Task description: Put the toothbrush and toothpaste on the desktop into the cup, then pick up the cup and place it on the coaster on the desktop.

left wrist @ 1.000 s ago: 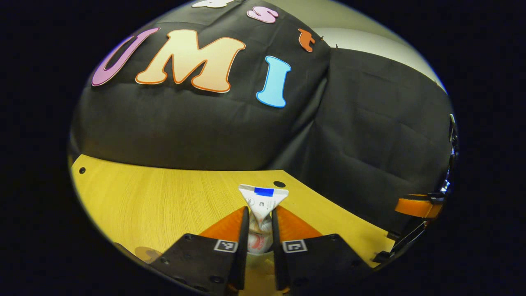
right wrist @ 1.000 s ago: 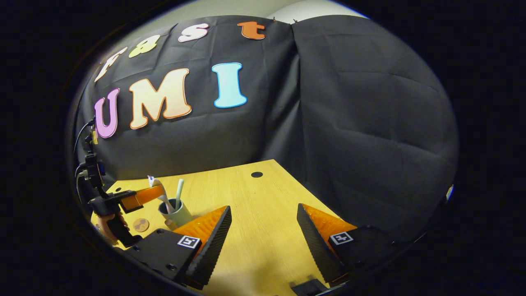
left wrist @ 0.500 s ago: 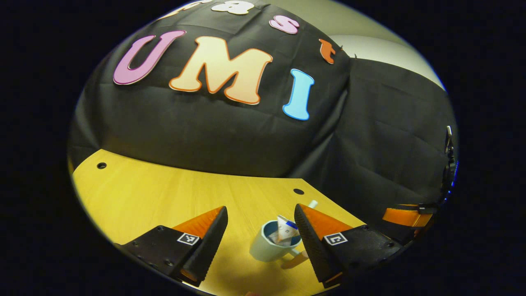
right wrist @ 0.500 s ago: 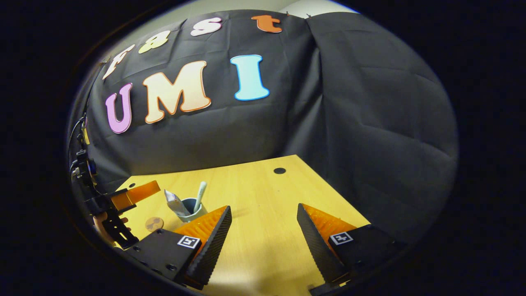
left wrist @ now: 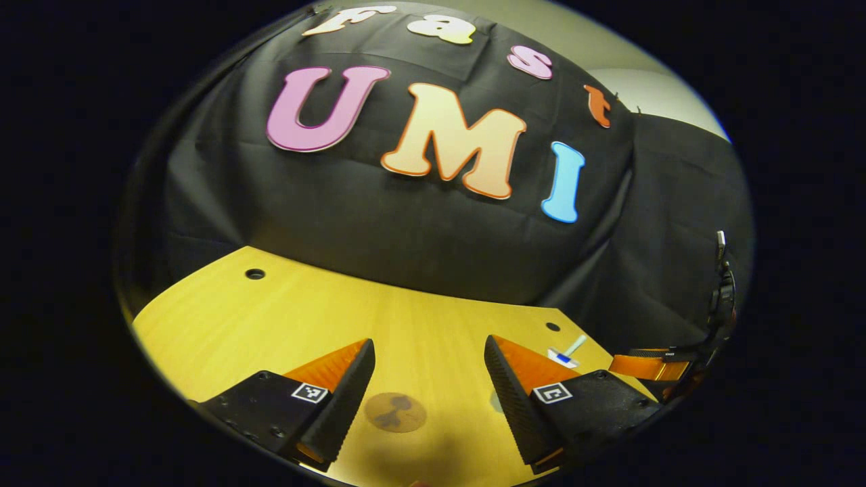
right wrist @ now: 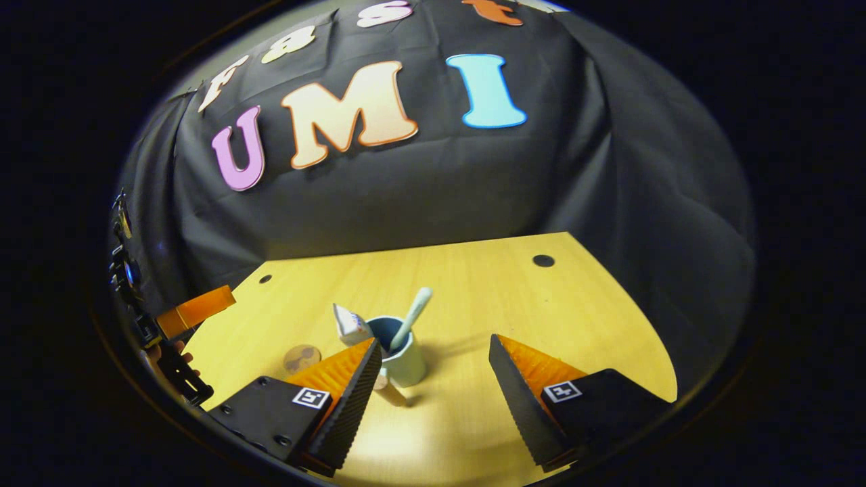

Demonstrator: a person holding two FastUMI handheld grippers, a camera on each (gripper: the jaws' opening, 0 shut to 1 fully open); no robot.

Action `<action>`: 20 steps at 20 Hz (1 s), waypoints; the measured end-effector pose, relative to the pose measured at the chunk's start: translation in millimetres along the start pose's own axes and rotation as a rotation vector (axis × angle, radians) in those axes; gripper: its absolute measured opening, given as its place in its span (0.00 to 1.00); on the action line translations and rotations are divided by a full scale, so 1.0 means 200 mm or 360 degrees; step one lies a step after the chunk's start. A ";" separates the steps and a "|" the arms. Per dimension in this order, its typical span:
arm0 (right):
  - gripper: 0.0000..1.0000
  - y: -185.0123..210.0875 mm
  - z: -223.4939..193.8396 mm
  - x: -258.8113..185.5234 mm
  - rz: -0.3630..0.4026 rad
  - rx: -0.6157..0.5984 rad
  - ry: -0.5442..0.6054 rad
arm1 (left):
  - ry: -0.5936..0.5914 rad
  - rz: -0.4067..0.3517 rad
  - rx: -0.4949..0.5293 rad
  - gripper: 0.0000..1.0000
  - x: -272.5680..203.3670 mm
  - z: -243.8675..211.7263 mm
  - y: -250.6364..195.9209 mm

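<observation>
A pale blue cup (right wrist: 408, 365) stands on the wooden desktop (right wrist: 487, 297). A light toothbrush (right wrist: 413, 315) and a white toothpaste tube (right wrist: 350, 323) lean inside it. A small round brown coaster (right wrist: 302, 358) lies just left of the cup. My right gripper (right wrist: 434, 345) is open, and the cup sits close to its left finger. My left gripper (left wrist: 428, 352) is open and holds nothing, with the coaster (left wrist: 396, 412) on the table between its fingers. In the left gripper view the toothpaste end (left wrist: 561, 356) and toothbrush tip (left wrist: 576, 345) peek out behind the right-hand finger.
The black cloth wall closes the far side of the desktop. Small dark holes (right wrist: 542, 260) dot the desktop near its back edge. The left gripper (right wrist: 196, 308) and the hand holding it sit at the far left of the right gripper view. The right gripper's finger (left wrist: 646, 366) shows at the right.
My left gripper opened, let the toothpaste drop into the cup, and drew away left over the coaster. My right gripper swung closer to the cup, staying open.
</observation>
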State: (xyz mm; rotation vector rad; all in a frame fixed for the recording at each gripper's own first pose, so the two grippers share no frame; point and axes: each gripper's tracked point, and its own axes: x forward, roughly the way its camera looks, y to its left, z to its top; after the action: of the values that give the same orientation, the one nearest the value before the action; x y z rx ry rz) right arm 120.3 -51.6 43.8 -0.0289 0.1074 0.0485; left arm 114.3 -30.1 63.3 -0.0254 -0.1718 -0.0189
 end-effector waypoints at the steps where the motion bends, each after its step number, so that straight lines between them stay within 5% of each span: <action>1: 0.99 0.03 -0.02 0.03 0.0019 -0.0018 0.0040 | 0.0007 0.0062 0.0000 0.94 -0.03 -0.02 0.08; 6: 0.98 0.19 -0.13 0.15 0.0122 -0.0112 0.0236 | 0.0060 0.0316 -0.0037 0.94 -0.21 -0.12 0.42; 10: 0.94 0.21 -0.22 0.23 0.0086 -0.0192 0.0417 | 0.0086 0.0481 -0.0097 0.94 -0.35 -0.18 0.61; 16: 0.99 0.17 -0.36 0.31 0.0014 -0.0213 0.0745 | 0.0161 0.0640 -0.0151 0.94 -0.53 -0.29 0.79; 20: 0.85 0.20 -0.42 0.33 0.0022 -0.0180 0.0939 | 0.0187 0.0660 -0.0139 0.94 -0.57 -0.31 0.81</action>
State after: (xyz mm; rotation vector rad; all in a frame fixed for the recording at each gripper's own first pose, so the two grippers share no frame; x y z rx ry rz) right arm 175.5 -12.2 -48.6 -0.1556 0.6946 0.0586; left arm 16.6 132.8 -21.3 -0.1464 -0.0455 0.3850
